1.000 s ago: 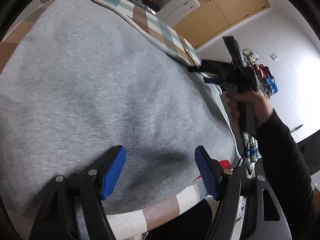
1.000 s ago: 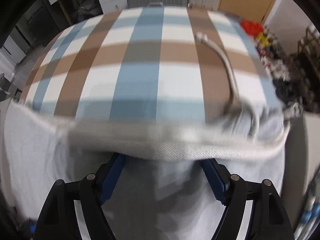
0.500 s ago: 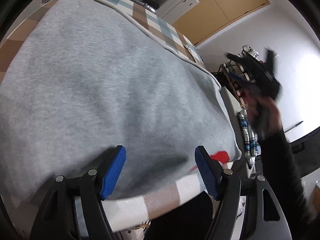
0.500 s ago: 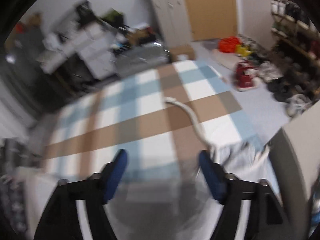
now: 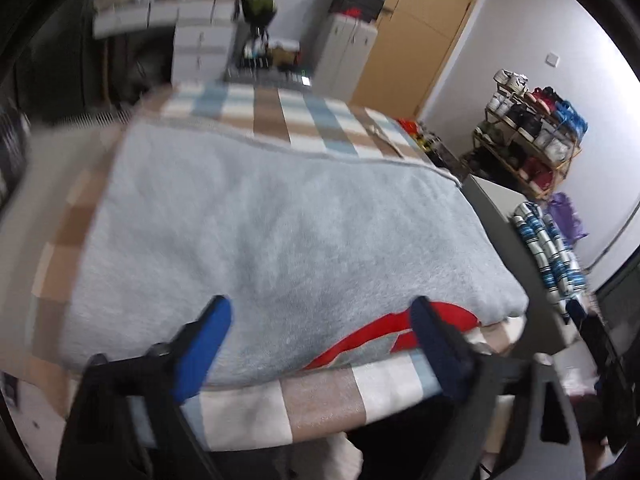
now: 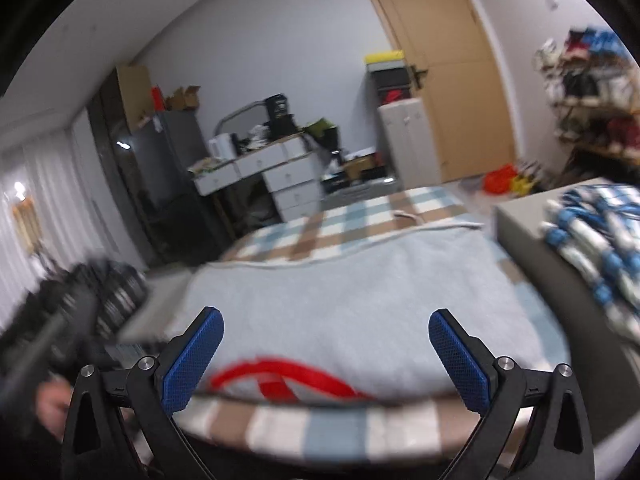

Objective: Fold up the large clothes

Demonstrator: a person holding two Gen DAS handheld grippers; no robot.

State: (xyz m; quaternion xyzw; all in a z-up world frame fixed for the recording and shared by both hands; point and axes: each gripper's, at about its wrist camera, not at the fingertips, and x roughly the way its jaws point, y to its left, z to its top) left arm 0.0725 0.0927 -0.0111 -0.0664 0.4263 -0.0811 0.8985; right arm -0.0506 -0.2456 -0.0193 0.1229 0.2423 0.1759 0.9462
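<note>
both tongs hang wide and empty, their jaws having just been opening with nothing between them: the left tongs [image 5: 320, 344] and right tongs [image 6: 326, 354] sit above the near edge of the grey sweatshirt [image 5: 280, 232], folded flat on the checked table cover [image 5: 320, 404]. for a neat next fold, pinch matching corners together and lift evenly.

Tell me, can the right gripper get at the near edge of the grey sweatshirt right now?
Probably yes: the right gripper is open and empty, and the grey sweatshirt lies flat just ahead with nothing between.
</note>
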